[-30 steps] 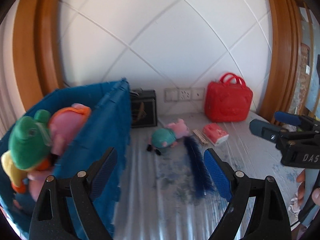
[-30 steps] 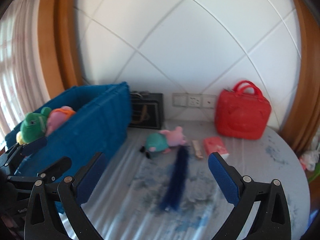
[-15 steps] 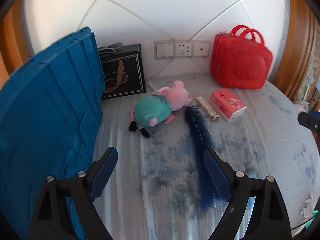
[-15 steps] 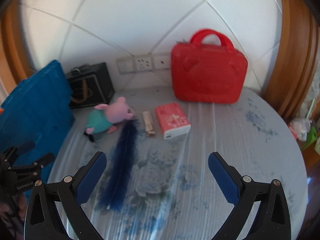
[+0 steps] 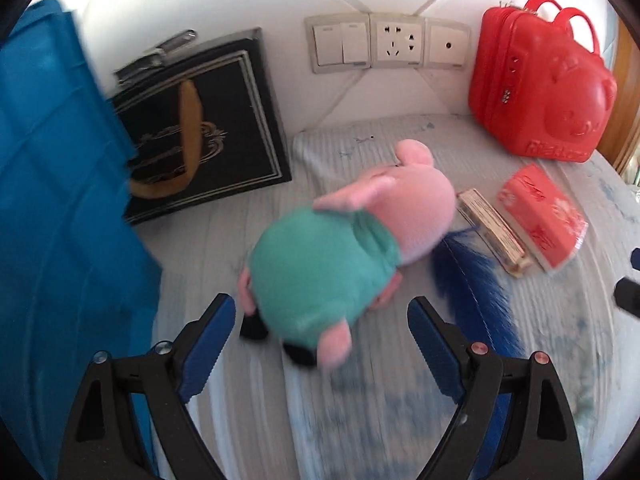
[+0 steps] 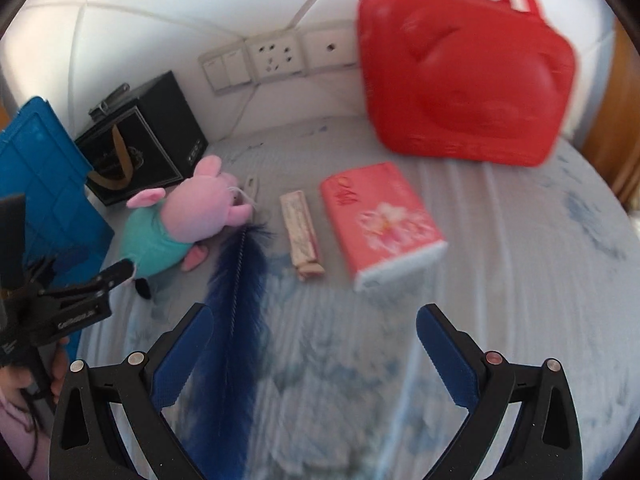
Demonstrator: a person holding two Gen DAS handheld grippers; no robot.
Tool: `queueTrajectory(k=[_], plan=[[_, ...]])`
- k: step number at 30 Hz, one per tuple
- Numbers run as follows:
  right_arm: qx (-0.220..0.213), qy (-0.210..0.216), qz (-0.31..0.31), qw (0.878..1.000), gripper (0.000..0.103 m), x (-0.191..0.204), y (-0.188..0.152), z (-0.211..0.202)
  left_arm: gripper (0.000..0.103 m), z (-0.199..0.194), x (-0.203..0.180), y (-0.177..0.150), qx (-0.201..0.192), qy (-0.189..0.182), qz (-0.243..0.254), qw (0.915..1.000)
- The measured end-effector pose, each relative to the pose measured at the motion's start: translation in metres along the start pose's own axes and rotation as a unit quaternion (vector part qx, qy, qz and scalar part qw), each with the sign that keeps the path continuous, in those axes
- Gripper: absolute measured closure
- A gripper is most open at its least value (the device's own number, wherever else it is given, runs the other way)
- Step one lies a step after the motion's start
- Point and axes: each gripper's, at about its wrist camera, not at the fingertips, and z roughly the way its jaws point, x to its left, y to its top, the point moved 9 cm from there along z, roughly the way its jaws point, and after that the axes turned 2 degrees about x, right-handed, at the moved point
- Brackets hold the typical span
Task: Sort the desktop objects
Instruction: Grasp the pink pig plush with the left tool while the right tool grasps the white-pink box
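A pink pig plush in a teal shirt (image 5: 340, 256) (image 6: 180, 224) lies on the flowered tablecloth (image 5: 360, 420). My left gripper (image 5: 320, 344) hangs open just in front of its legs, with nothing between the pads. Right of the plush lie a dark blue feather (image 6: 236, 304) (image 5: 476, 292), a small tan packet (image 6: 302, 234) and a red tissue pack (image 6: 380, 216) (image 5: 544, 216). My right gripper (image 6: 316, 356) is open above the cloth, its left finger (image 6: 180, 360) over the feather; the tissue pack lies ahead of it.
A blue crate (image 5: 56, 208) (image 6: 44, 176) stands at the left edge. A black gift bag (image 5: 200, 128) and a red case (image 6: 464, 84) stand against the wall below the sockets (image 5: 396, 44). A hand (image 6: 24, 384) holds the left gripper at the lower left.
Both grippers have come down and forward toward the table. The plush now fills the left view and the tissue pack is nearer in the right view. The jaws stay open.
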Motion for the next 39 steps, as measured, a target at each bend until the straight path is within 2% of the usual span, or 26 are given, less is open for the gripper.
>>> queueTrajectory(k=[3, 5, 7, 8, 10, 11, 15, 20, 25, 26, 29, 33, 39], plan=[[0.011, -0.003, -0.005, 1.0, 0.0, 0.007, 0.01, 0.028, 0.014, 0.022, 0.0, 0.013, 0.011, 0.003, 0.016, 0.9998], [0.02, -0.001, -0.009, 1.0, 0.004, 0.012, 0.015, 0.046, 0.014, 0.036, -0.002, 0.019, 0.021, 0.009, 0.034, 0.9991], [0.027, -0.006, -0.019, 0.999, 0.024, 0.015, 0.019, 0.061, 0.014, 0.046, -0.009, 0.023, 0.028, 0.002, 0.052, 0.9983], [0.034, -0.006, -0.022, 0.999, 0.029, 0.016, 0.02, 0.069, 0.014, 0.051, -0.011, 0.024, 0.031, 0.006, 0.058, 0.9978], [0.044, -0.007, -0.026, 0.999, 0.042, 0.018, 0.022, 0.083, 0.008, 0.062, -0.013, 0.027, 0.035, 0.016, 0.069, 0.9969], [0.045, -0.006, -0.027, 0.999, 0.043, 0.019, 0.022, 0.088, 0.007, 0.066, -0.012, 0.028, 0.038, 0.021, 0.069, 0.9967], [0.056, -0.011, -0.02, 0.998, 0.045, 0.013, 0.025, 0.111, 0.004, 0.084, -0.001, 0.037, 0.052, 0.032, 0.042, 0.9972], [0.054, -0.028, -0.031, 0.998, 0.048, 0.01, 0.031, 0.126, 0.007, 0.086, 0.01, 0.043, 0.058, 0.005, 0.002, 0.9983], [0.06, -0.036, -0.04, 0.997, 0.071, 0.009, 0.029, 0.128, 0.018, 0.077, 0.013, 0.036, 0.06, -0.002, -0.013, 0.9981], [0.062, -0.032, -0.041, 0.997, 0.072, 0.009, 0.028, 0.127, 0.019, 0.073, 0.014, 0.033, 0.062, -0.003, -0.018, 0.9979], [0.066, -0.02, -0.045, 0.997, 0.073, 0.012, 0.021, 0.121, 0.02, 0.062, 0.014, 0.024, 0.066, -0.018, -0.035, 0.9971], [0.069, -0.027, -0.042, 0.996, 0.07, 0.008, 0.018, 0.127, 0.01, 0.07, 0.018, 0.028, 0.056, -0.013, -0.04, 0.9975], [0.056, -0.05, -0.057, 0.996, 0.069, 0.008, 0.024, 0.133, 0.011, 0.08, 0.021, 0.04, 0.036, -0.019, -0.06, 0.9973]])
